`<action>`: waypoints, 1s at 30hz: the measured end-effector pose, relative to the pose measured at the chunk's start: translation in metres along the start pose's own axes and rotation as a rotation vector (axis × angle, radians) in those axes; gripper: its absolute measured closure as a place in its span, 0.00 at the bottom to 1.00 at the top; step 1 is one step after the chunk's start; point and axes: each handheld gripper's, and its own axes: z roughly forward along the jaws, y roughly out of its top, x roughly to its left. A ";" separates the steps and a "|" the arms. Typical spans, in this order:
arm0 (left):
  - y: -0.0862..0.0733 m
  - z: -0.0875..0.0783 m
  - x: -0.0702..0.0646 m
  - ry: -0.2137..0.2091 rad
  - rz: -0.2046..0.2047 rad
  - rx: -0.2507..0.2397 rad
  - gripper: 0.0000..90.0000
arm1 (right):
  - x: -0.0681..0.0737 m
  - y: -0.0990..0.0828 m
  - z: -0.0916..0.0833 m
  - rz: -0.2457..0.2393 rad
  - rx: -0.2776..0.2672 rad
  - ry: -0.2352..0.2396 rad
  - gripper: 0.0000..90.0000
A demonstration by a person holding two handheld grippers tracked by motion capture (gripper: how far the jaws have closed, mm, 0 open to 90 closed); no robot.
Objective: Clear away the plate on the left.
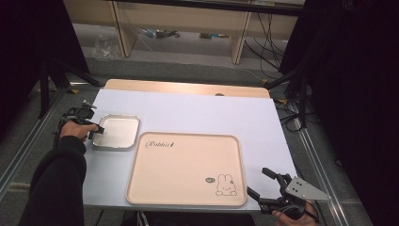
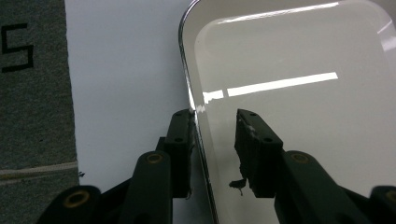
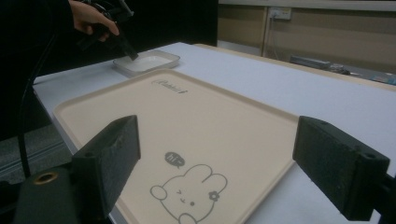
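Beige tray point(image 1: 186, 186) bare; metal tray point(image 1: 118, 132) (smaller) bare.

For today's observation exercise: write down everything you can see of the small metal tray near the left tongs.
The small metal tray is shallow and roughly square, with rounded corners, a raised polished rim and a pale, glossy, empty floor that mirrors ceiling lights. It lies flat on the white table sheet, just beyond the far left corner of the beige rabbit tray. The left tongs straddle its left rim, one jaw outside against the edge, one inside above the floor; a firm pinch cannot be confirmed.
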 end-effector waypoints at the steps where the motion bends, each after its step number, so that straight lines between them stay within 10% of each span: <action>1: 0.000 0.001 0.001 0.001 -0.003 -0.003 0.78 | 0.000 0.000 0.000 -0.002 -0.003 0.001 0.17; 16: 0.000 0.002 0.008 -0.016 -0.146 0.021 0.92 | -0.001 0.000 0.000 -0.013 -0.014 -0.002 0.18; 30: 0.002 0.002 0.013 -0.055 -0.170 0.039 0.93 | 0.002 0.001 -0.001 0.029 0.017 0.002 0.18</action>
